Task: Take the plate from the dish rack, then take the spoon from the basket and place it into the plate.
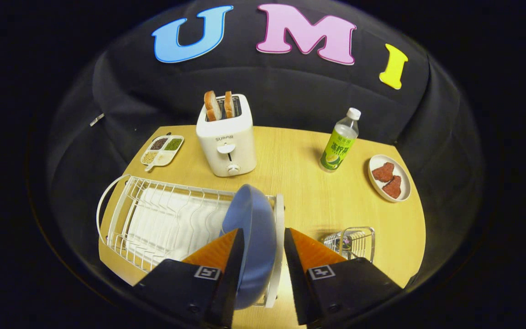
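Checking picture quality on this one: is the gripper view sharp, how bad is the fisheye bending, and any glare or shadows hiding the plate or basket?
Gripper view: sharp on the toaster and bottle; fisheye bows the table edges and the dish rack; even light, no glare; the blue plate between the gripper fingers reads clearly; the wire basket is dim, its contents hard to tell.
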A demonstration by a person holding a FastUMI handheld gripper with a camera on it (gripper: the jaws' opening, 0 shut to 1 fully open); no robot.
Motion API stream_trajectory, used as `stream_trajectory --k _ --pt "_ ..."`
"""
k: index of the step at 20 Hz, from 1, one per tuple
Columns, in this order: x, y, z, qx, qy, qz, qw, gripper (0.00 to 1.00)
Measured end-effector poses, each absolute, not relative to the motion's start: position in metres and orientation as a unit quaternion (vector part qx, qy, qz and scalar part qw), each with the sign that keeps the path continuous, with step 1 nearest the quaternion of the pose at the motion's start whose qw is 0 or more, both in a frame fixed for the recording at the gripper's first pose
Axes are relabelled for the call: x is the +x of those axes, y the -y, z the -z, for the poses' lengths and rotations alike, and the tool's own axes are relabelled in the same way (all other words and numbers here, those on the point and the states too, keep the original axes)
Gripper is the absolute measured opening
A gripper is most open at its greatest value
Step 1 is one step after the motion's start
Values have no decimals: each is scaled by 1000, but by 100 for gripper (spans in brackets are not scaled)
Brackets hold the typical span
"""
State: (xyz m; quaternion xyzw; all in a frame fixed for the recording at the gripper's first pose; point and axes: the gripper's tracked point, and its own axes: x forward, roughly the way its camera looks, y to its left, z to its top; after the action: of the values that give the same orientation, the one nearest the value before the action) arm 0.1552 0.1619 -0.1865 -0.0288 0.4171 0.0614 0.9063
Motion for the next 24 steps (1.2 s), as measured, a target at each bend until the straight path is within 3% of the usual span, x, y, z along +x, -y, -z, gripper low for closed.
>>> stream_trajectory --k 1,9,19,24 --pt "153 -163 191 -21 -430 -54 901 43" --pt "158 -151 184 -40 -421 7 906 28" --pt "171 -155 135 -103 -367 42 924 28" --pt "160 -162 106 -67 -350 -3 934 28"
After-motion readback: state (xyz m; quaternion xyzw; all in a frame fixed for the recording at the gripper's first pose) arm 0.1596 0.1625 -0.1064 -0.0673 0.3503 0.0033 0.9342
